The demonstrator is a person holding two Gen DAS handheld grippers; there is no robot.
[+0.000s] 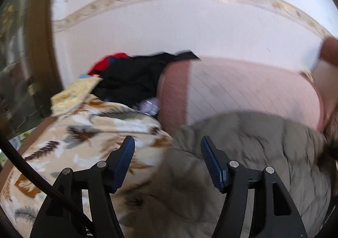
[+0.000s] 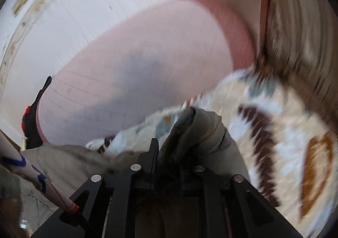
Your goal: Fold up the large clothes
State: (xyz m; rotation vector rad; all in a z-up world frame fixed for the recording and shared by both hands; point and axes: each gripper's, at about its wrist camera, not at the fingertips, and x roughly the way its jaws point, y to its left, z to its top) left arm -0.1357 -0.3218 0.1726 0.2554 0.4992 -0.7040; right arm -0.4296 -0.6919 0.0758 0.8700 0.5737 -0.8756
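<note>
Two sets of jaws I ran: my right gripper (image 2: 169, 159) was clamped on a fold of the grey jacket (image 2: 198, 130), my left gripper (image 1: 168, 155) stood open above the jacket, which lay on the leaf-print blanket (image 1: 84, 132) before the pink headboard (image 1: 243, 90).

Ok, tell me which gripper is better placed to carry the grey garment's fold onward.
Right. The right gripper is clamped on a bunched edge of the grey garment; the left gripper hangs open above it, gripping nothing.
</note>
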